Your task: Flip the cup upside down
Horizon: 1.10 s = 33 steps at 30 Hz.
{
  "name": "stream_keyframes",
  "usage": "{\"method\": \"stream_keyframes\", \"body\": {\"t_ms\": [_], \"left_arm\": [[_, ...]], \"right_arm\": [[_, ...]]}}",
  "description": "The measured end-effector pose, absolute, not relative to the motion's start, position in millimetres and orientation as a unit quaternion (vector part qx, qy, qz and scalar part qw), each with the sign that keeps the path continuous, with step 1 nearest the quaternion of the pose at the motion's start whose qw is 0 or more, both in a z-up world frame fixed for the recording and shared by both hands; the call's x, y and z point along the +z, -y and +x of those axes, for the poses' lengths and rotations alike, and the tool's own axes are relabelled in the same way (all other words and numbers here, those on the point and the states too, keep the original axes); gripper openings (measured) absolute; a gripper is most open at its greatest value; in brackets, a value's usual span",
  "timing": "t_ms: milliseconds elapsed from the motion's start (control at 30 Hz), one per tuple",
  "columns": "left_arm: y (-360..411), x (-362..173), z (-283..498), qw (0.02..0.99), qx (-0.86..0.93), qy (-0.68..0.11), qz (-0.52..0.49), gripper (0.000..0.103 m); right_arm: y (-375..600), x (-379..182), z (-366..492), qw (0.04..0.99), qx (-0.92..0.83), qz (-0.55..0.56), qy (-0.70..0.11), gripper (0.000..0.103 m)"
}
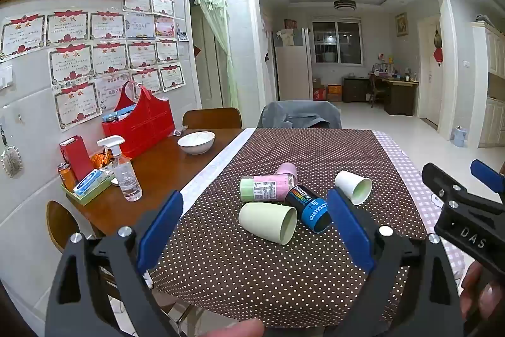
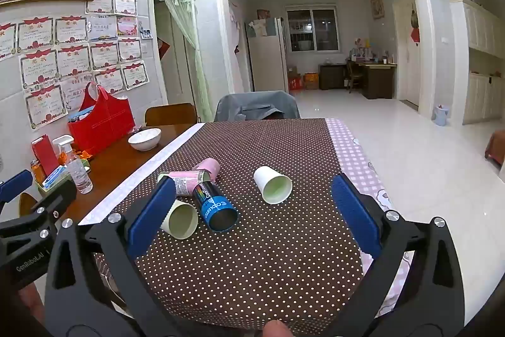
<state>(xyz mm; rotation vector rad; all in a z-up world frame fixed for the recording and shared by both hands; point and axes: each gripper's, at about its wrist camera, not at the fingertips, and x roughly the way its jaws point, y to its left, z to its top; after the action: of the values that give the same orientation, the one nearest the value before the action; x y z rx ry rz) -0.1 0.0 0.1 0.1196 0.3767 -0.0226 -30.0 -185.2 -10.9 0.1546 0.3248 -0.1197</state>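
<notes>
- Cups lie on their sides on the dotted cloth: a white paper cup [image 2: 272,184] and a pale green cup [image 1: 268,221], both smooth, round and wider at the mouth.
- White paper cup rests alone, nearer the right edge of the table [image 1: 164,169], with its mouth turned toward me. I think that makes it the easy one to flip.
- Pale green cup lies closer to the near edge, just beside a blue and black can [image 1: 309,209] that is tipped over too.
- Behind them lie a pink and green can [image 1: 265,188] and a pink cup [image 1: 288,169]. All four look bunched, touching or nearly so.
- My right gripper [image 2: 252,215] is spread wide and holds nothing. It hangs over the near edge, and the white paper cup shows between its blue pads.
- My left gripper [image 1: 255,231] is spread wide too, and empty. The pale green cup shows between its pads.
- I guess both are wide so a cup can fit between the soft, bumpy pads.
- Paper is thin, so I would squeeze it gently or it may squash.
- Brown cloth [image 2: 252,258] has white dots and looks flat. A cup should stand steady on it, mouth down.
</notes>
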Motion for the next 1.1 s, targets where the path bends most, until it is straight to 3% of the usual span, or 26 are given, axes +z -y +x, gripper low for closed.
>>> {"method": "stream_keyframes", "body": {"t_ms": [1100], "left_arm": [[-0.2,0.1,-0.2,0.981,-0.011,-0.183,0.057,0.091]], "right_arm": [[186.2,-8.5,-32.4,0.983,-0.059,0.079,-0.155,0.097]]}}
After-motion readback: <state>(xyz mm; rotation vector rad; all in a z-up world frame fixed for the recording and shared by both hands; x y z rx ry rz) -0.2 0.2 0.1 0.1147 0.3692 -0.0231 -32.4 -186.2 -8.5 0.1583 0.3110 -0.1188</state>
